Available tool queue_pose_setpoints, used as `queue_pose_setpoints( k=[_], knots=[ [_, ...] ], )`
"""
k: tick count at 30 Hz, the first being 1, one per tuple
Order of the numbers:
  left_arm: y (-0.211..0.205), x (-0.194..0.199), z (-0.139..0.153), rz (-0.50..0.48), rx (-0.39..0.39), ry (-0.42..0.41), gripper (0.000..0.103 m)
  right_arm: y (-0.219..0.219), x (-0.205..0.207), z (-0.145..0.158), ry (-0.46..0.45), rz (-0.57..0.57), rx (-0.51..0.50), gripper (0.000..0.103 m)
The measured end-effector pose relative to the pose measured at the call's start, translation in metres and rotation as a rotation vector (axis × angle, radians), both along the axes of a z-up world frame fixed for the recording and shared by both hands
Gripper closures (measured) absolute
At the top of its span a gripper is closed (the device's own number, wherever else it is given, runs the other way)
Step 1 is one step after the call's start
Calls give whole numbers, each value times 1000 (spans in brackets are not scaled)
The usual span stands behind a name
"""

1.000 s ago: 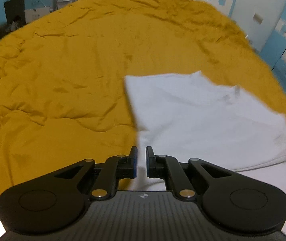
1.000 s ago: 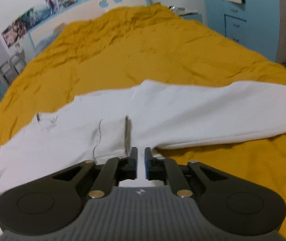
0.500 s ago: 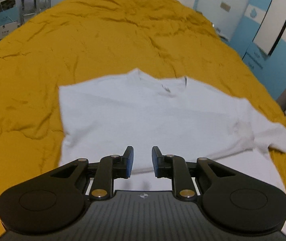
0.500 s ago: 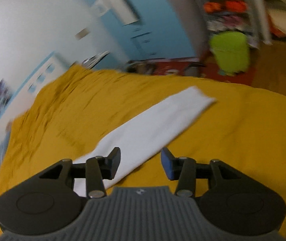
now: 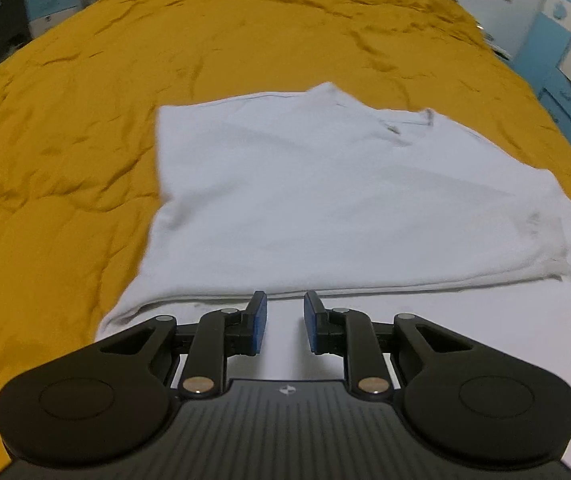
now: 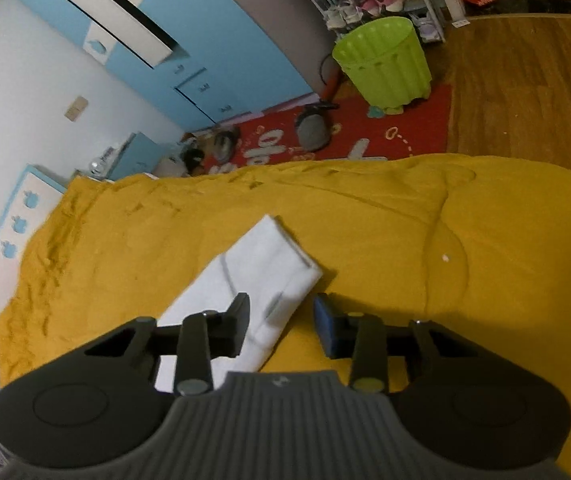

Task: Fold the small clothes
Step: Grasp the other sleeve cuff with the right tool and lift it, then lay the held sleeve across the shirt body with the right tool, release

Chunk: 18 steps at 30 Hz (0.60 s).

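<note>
A white long-sleeved shirt point(image 5: 325, 200) lies flat on the mustard-yellow bedspread point(image 5: 65, 120), its lower part folded up over the body, collar at the far side. My left gripper point(image 5: 284, 322) is open and empty, just above the near fold edge. In the right wrist view the shirt's white sleeve point(image 6: 261, 264) stretches out over the bedspread point(image 6: 425, 240), its cuff end ahead. My right gripper point(image 6: 281, 322) is open and empty above the sleeve, its left finger point(image 6: 239, 322) over the cloth and the right finger over the bedspread.
Beyond the bed's edge in the right wrist view are a green bin point(image 6: 383, 62), a red rug point(image 6: 345, 136) with small items on it, blue cabinets point(image 6: 189, 36) and a wooden floor point(image 6: 525, 80). A desk and shelves point(image 5: 17, 4) stand at the far left.
Both grippers opened from shut and let go of the shirt. The right gripper swung right to the outstretched sleeve and came down close over it. The left gripper drew back from the fold.
</note>
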<state>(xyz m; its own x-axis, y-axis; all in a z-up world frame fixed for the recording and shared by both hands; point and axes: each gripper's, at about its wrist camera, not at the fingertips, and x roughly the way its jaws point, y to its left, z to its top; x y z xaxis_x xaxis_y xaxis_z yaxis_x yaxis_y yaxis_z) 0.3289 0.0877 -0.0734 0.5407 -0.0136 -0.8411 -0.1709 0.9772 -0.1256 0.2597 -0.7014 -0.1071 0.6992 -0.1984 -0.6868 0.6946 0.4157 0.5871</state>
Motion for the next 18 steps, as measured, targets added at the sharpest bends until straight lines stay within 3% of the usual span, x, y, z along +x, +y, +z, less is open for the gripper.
queue_pose_setpoints(
  k=[4, 6, 11, 18],
  knots=[
    [13, -9, 3, 33, -30, -21, 79, -1, 12, 1, 44, 0, -35, 99],
    [18, -12, 4, 37, -20, -26, 79, 8, 18, 16, 62, 24, -104, 102],
    [31, -19, 12, 62, -57, -64, 79, 79, 44, 100, 18, 198, -410, 102],
    [43, -33, 23, 65, -109, -131, 79, 220, 84, 231, -225, 428, -584, 103]
  ],
)
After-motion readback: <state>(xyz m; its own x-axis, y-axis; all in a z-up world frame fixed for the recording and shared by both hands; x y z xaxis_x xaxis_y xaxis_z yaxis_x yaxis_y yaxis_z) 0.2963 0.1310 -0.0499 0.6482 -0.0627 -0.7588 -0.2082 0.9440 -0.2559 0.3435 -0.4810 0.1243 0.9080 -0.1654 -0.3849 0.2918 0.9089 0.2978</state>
